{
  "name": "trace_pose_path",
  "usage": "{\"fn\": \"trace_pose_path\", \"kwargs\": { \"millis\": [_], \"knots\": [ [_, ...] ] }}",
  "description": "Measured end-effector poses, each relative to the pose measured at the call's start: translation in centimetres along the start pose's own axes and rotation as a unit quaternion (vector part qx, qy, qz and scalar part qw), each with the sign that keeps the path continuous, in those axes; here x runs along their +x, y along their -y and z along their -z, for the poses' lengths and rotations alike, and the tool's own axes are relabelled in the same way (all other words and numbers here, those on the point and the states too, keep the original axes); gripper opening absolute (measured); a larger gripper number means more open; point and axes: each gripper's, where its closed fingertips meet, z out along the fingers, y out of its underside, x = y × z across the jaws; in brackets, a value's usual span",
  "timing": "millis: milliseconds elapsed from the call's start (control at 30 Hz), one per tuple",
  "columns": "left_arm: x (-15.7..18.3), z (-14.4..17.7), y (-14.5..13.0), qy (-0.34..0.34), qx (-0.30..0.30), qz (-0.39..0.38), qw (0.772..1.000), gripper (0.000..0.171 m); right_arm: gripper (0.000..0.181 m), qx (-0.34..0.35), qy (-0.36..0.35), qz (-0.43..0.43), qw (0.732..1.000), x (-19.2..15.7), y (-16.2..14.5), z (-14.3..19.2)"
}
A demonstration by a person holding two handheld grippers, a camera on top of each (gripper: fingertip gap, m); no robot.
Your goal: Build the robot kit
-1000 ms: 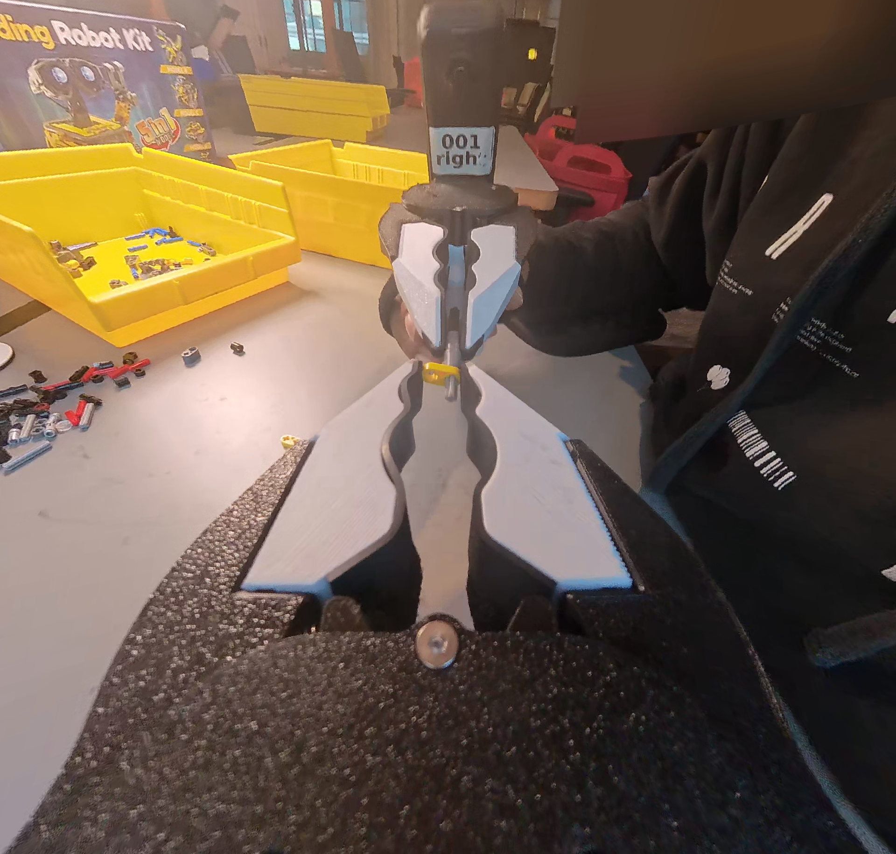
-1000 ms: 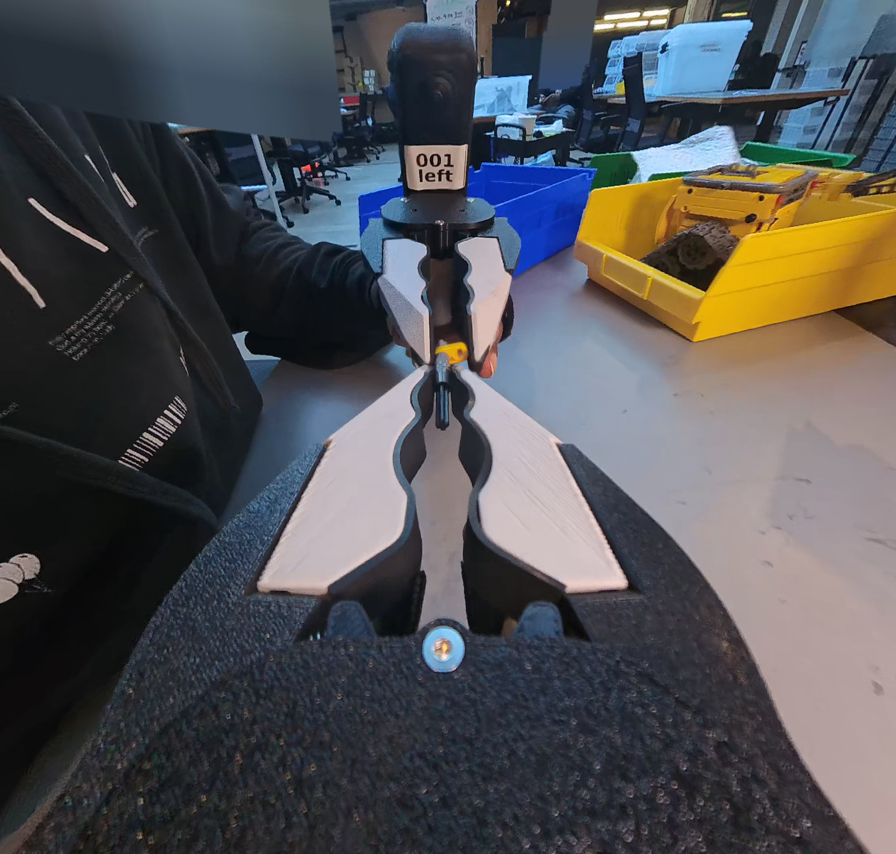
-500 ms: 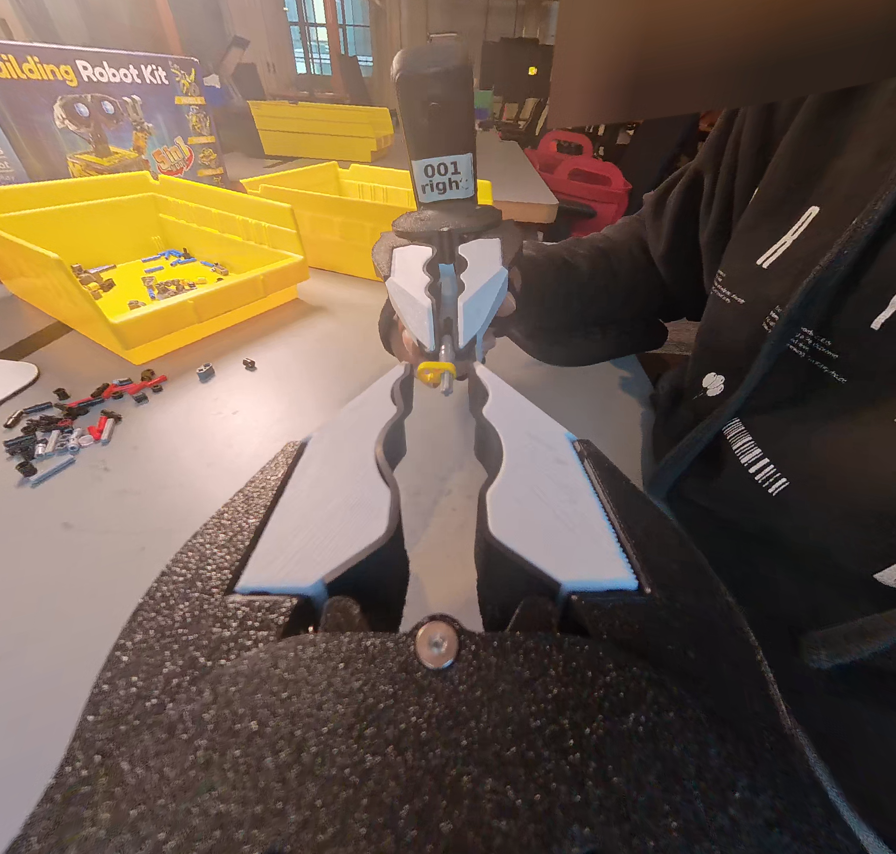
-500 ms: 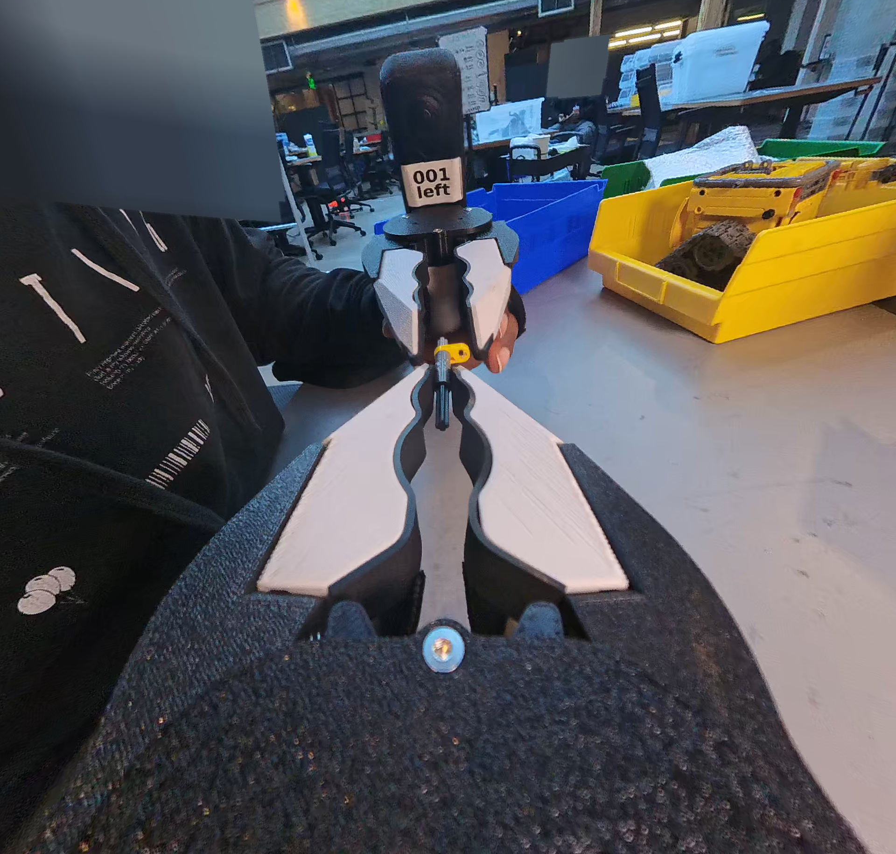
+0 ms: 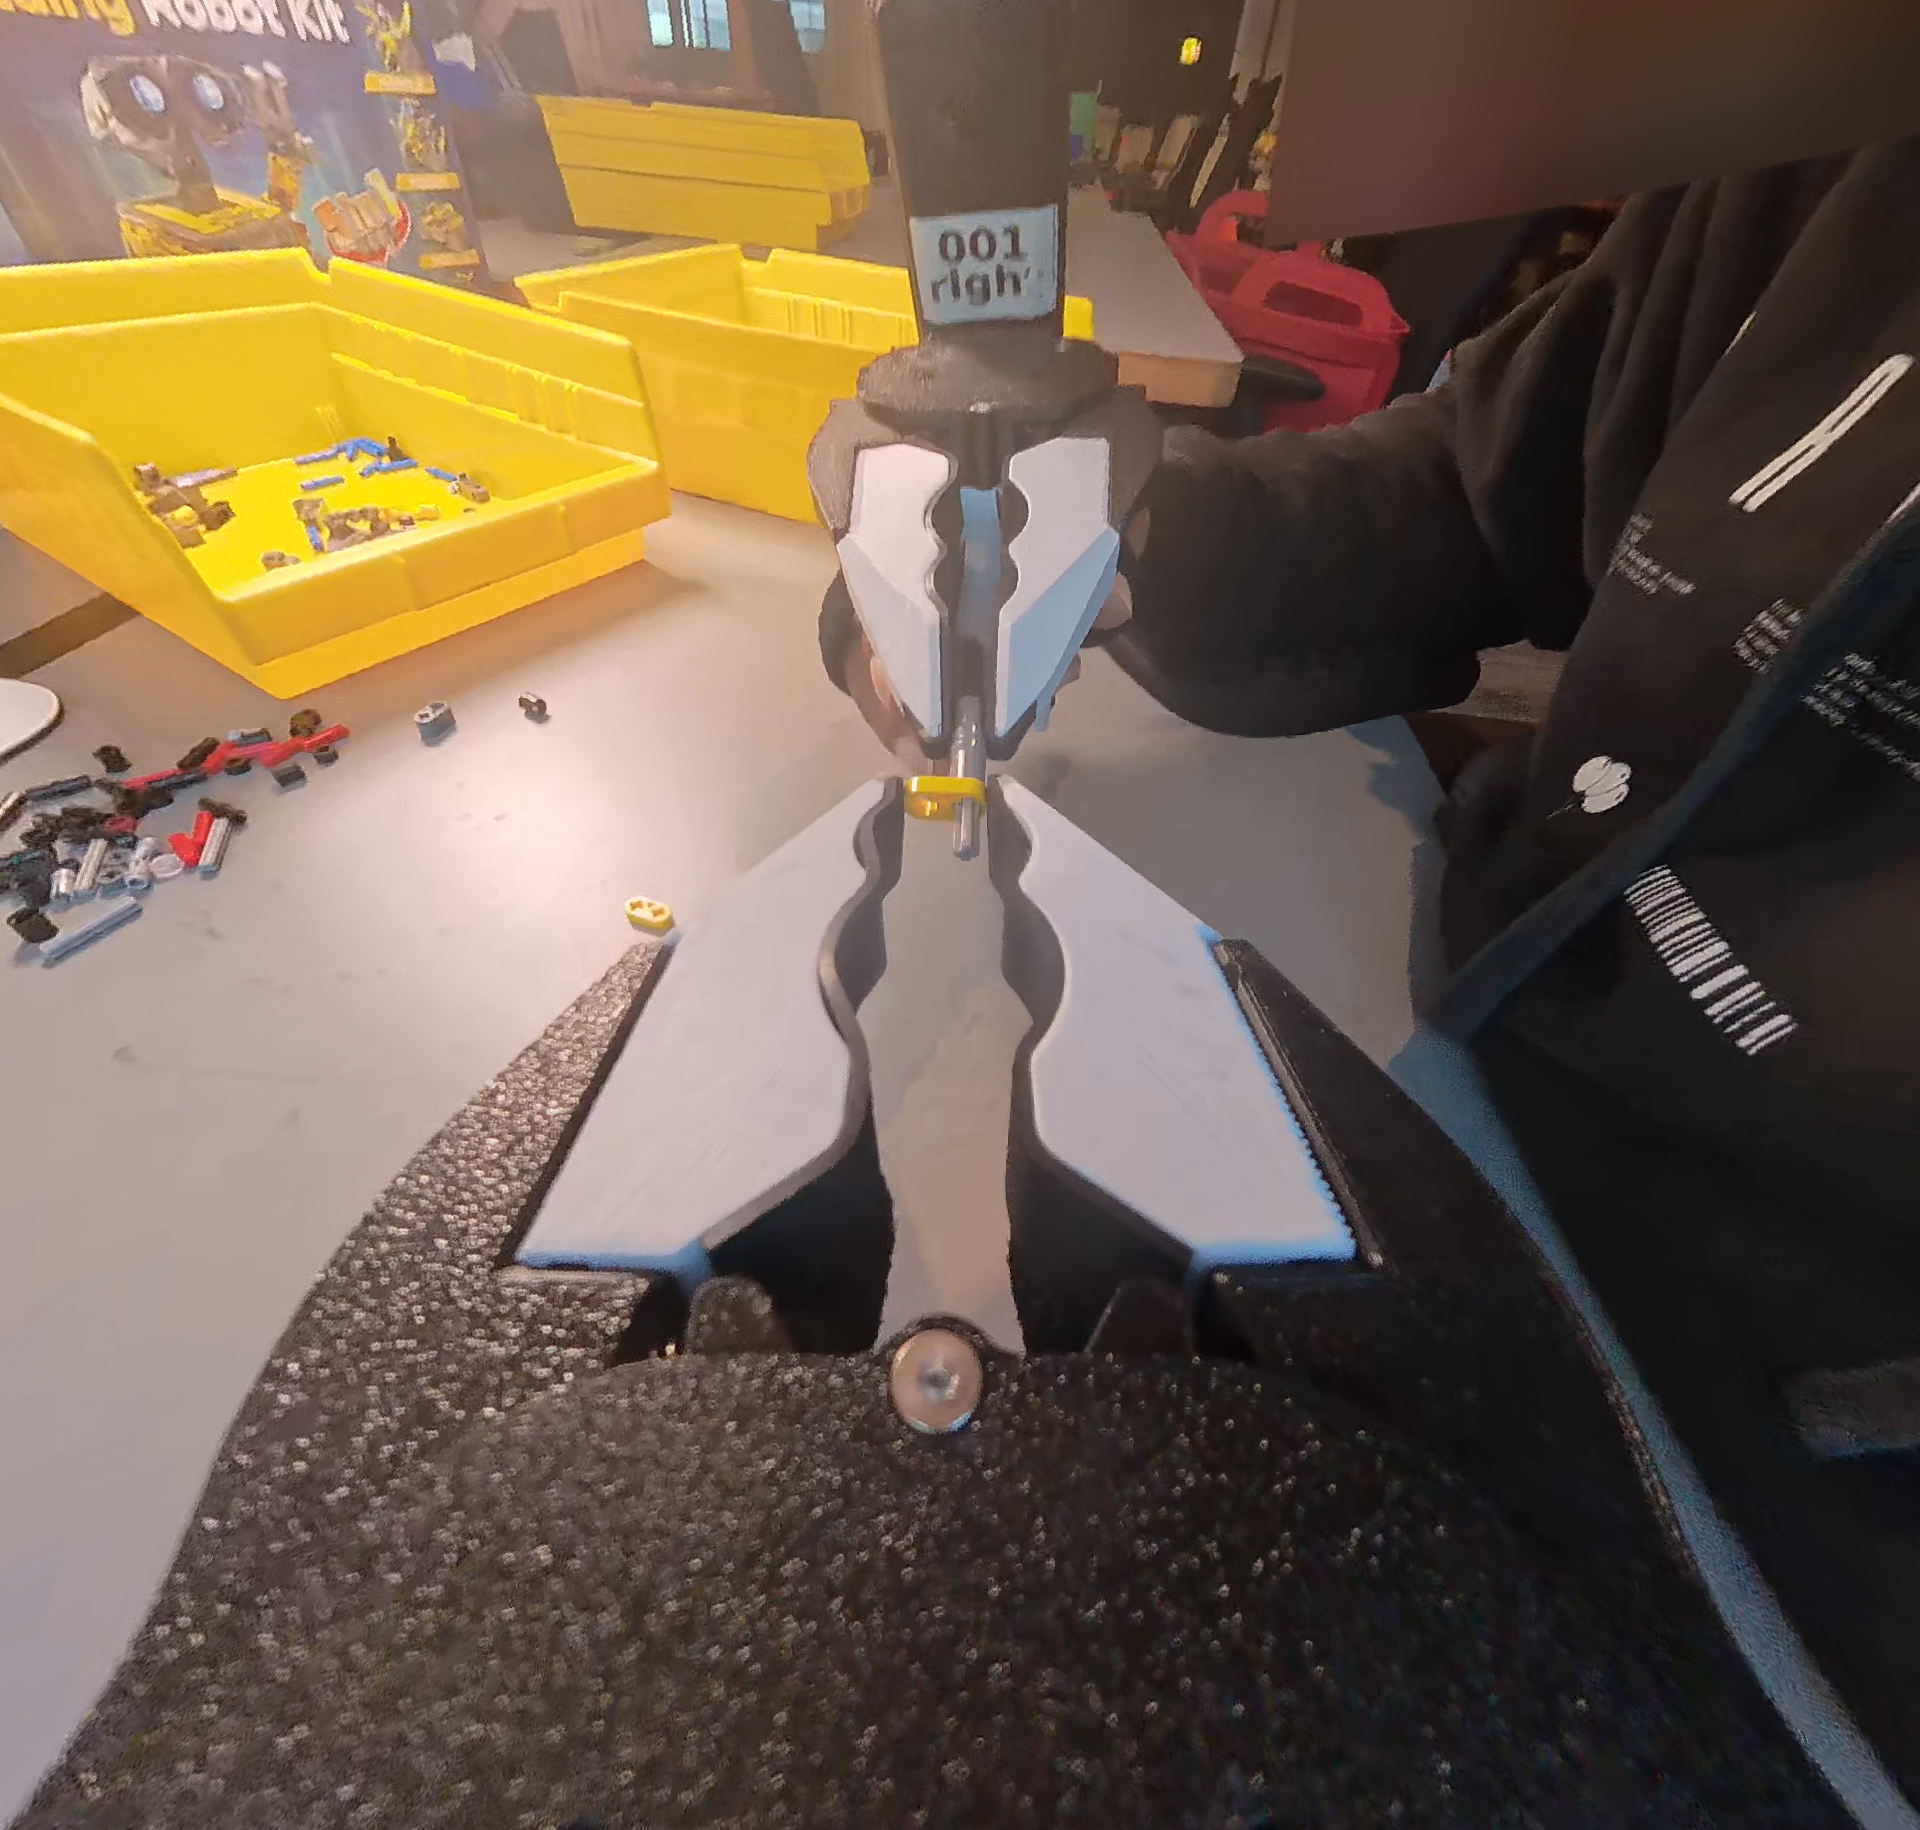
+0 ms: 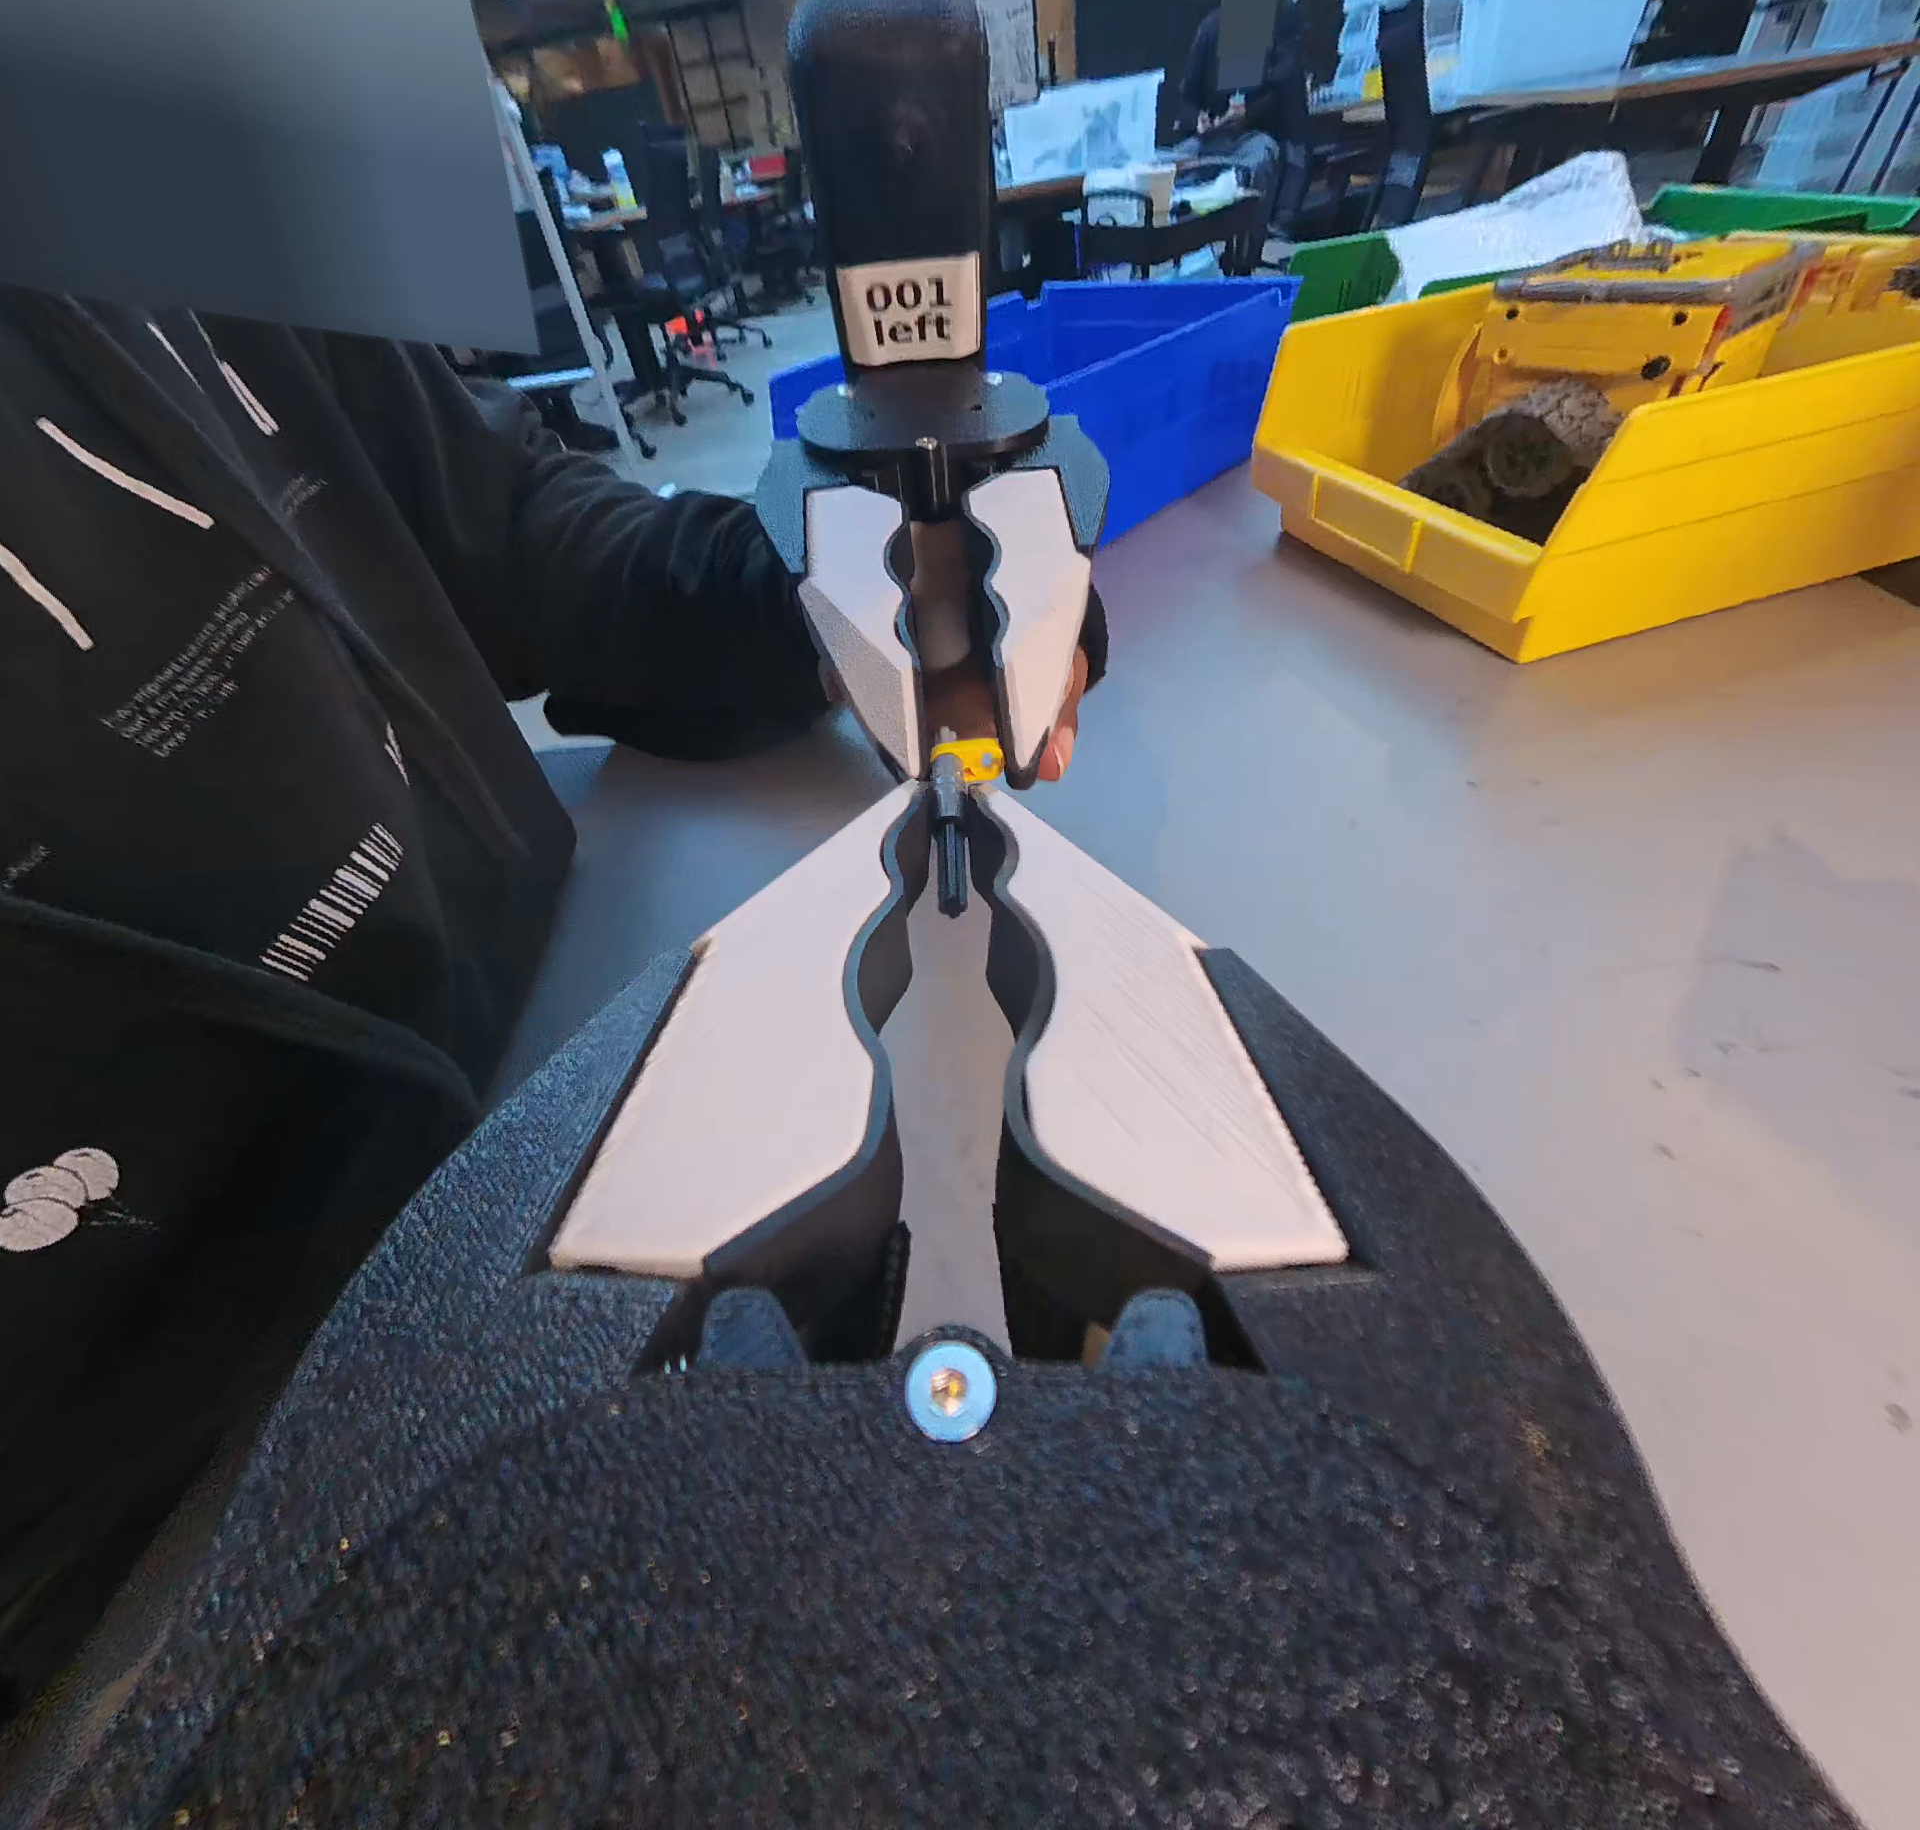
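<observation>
My left gripper [image 5: 940,793] is shut on a small yellow connector [image 5: 935,801] and holds it above the grey table [image 5: 312,1053]. My right gripper [image 6: 951,801] is shut on a short dark axle [image 6: 948,850]. The two grippers meet tip to tip. In the left wrist view the right gripper [image 5: 971,731] points at me, and its axle [image 5: 966,793] passes through the hole at the connector's right end. In the right wrist view the left gripper [image 6: 961,767] faces me with the yellow connector [image 6: 971,760] sitting on the axle's far end.
A person in a black top [image 5: 1662,741] sits close behind both grippers. Loose small parts [image 5: 125,835] and one yellow piece [image 5: 649,913] lie on the table. A yellow bin of parts [image 5: 312,492] and a printed box [image 5: 208,97] stand nearby. A blue bin [image 6: 1143,367] and a yellow bin [image 6: 1610,492] holding a tracked model stand farther off. Less than 4 cm separates the two grippers' tips.
Both grippers stay shut and tip to tip with the axle in the connector. They swayed slightly together, rising a little and coming back.
</observation>
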Motion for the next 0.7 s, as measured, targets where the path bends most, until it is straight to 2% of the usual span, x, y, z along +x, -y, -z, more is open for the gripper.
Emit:
{"fn": "trace_pose_path", "kwargs": {
  "millis": [167, 367, 600, 700],
  "knots": [
    [-0.4, -1.0, -3.4, 0.009, -0.090, -0.010, 0.996, 0.015, 0.007, -0.096, -0.016, 0.025, 0.995, 0.6, -3.6, 0.1],
    [-0.5, -2.3, -7.5, 0.025, -0.208, -0.058, 0.976, 0.015, 0.007, -0.224, -0.024, 0.068, 0.972, 0.8, -8.0, 0.2],
    [-1.0, -2.7, -9.9, 0.035, -0.277, -0.076, 0.957, 0.011, 0.006, -0.323, -0.047, 0.095, 0.940, 1.7, -10.7, 1.2],
    [-1.1, -2.6, -9.9, 0.040, -0.278, -0.075, 0.957, 0.011, 0.006, -0.326, -0.047, 0.080, 0.941, 1.7, -10.7, 1.3]
  ]
}}
